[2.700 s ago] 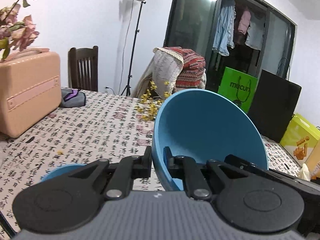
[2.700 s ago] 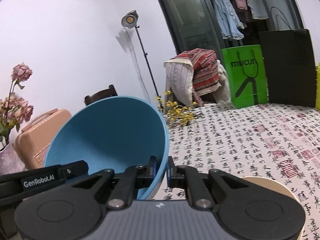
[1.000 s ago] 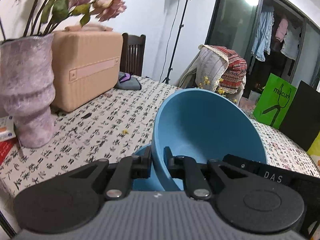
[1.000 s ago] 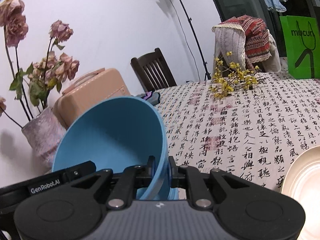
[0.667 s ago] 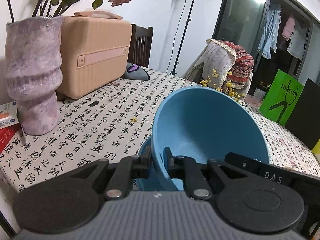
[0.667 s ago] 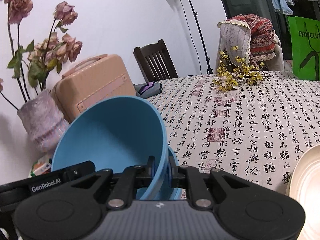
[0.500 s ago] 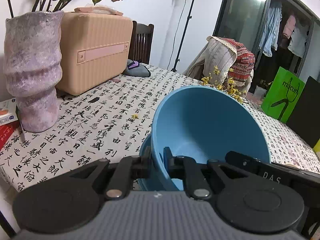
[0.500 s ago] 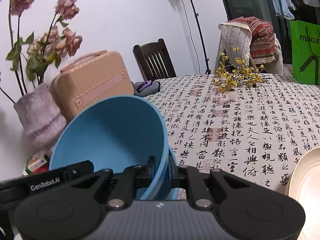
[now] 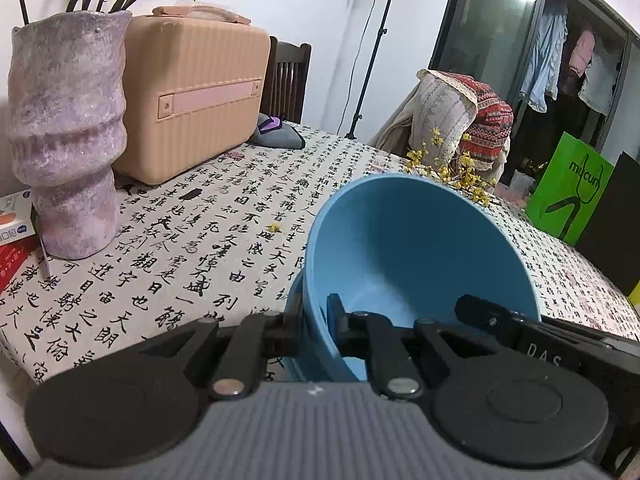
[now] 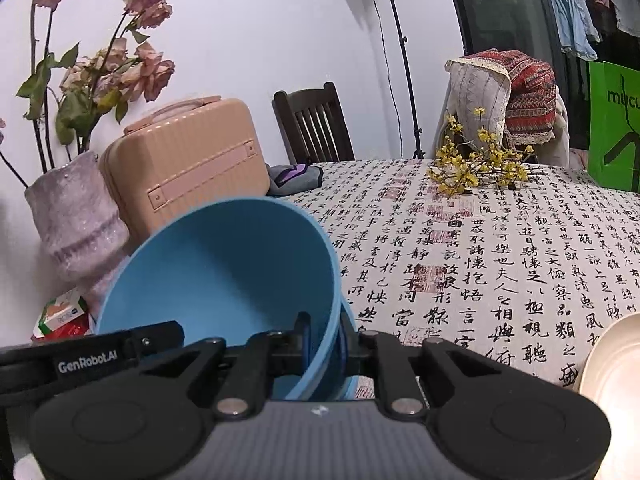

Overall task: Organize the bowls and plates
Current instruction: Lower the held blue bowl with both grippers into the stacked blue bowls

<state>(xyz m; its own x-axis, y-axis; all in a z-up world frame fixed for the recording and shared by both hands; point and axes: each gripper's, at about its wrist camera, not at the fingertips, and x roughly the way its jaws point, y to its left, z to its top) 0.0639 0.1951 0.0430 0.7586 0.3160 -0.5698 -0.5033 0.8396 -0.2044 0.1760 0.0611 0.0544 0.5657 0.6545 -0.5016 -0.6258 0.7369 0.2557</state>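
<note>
Since the earliest frames, both grippers have carried the blue bowl [image 9: 420, 248] down and toward the vase end of the table, where it now sits tilted inside a second blue bowl [image 9: 294, 300] whose rim shows just beneath it.

Left gripper [image 9: 316, 320]: clenched on the bowl wall at the bowl's 9 o'clock side, one finger outside, one inside. Right gripper [image 10: 324, 336]: clenched on the opposite wall, at 3 o'clock, with the lower bowl's rim [image 10: 348, 320] just outside its outer finger.

View differences: only the right wrist view shows the cream plate [image 10: 612, 364] at 4 o'clock, close to the table's near edge, and the full flower stems. Only the left wrist view shows the black panel [image 9: 616, 216] at 3 o'clock and the near table edge at 8 o'clock.

Clearances: the vase [image 9: 66, 132] stands near the bowls at 10 o'clock, with small boxes [image 10: 60, 316] at its foot and the tan case [image 9: 192, 100] behind it. The tablecloth [image 10: 500, 260] lies open from 12 to 3 o'clock, as far as the yellow flower sprig [image 10: 476, 168].
</note>
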